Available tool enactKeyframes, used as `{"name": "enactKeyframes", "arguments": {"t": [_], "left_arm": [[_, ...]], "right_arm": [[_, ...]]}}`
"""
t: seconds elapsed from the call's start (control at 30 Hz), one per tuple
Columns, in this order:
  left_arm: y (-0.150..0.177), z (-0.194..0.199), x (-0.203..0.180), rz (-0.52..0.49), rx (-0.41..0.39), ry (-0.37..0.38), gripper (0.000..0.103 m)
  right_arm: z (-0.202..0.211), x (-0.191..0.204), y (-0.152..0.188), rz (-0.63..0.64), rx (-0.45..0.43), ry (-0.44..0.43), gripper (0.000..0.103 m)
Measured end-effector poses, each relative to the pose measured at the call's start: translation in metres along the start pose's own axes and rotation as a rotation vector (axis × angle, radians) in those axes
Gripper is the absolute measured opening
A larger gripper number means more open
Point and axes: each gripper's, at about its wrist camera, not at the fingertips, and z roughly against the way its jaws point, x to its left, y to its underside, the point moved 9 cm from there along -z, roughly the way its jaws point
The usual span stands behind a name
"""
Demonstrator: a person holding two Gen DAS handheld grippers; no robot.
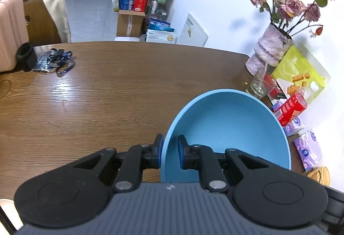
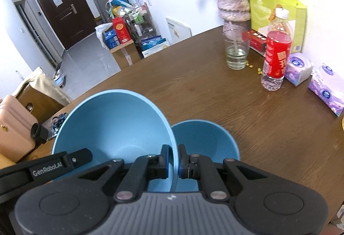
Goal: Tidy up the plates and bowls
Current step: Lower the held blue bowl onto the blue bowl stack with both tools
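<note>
A large light-blue bowl [image 1: 228,127] hangs tilted over the brown wooden table [image 1: 107,95]. My left gripper [image 1: 171,142] is shut on its left rim, one pad outside and one inside. In the right wrist view the same bowl [image 2: 111,123] fills the lower left, and my right gripper [image 2: 173,153] is shut on its right rim. A black bar of the left gripper's body [image 2: 64,163] reaches in at the bowl's left side. A smaller, darker blue bowl [image 2: 206,140] sits just right of the large one, partly hidden by my right fingers.
Along the wall side of the table stand a vase of dried roses [image 2: 233,5], a glass of water [image 2: 236,52], a red-labelled bottle [image 2: 276,52], tissue packs [image 2: 326,88], a green bag [image 2: 277,11] and red boxes [image 1: 290,110]. A blue lanyard [image 1: 56,60] lies far left.
</note>
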Motion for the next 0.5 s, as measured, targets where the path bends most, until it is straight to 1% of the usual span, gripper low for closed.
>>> {"name": "enactKeyframes", "arguments": {"t": [0.5], "left_arm": [[0.010, -0.034, -0.041, -0.033, 0.048, 0.017, 0.015]], "right_arm": [[-0.018, -0.048, -0.008, -0.022, 0.017, 0.043, 0.008]]}}
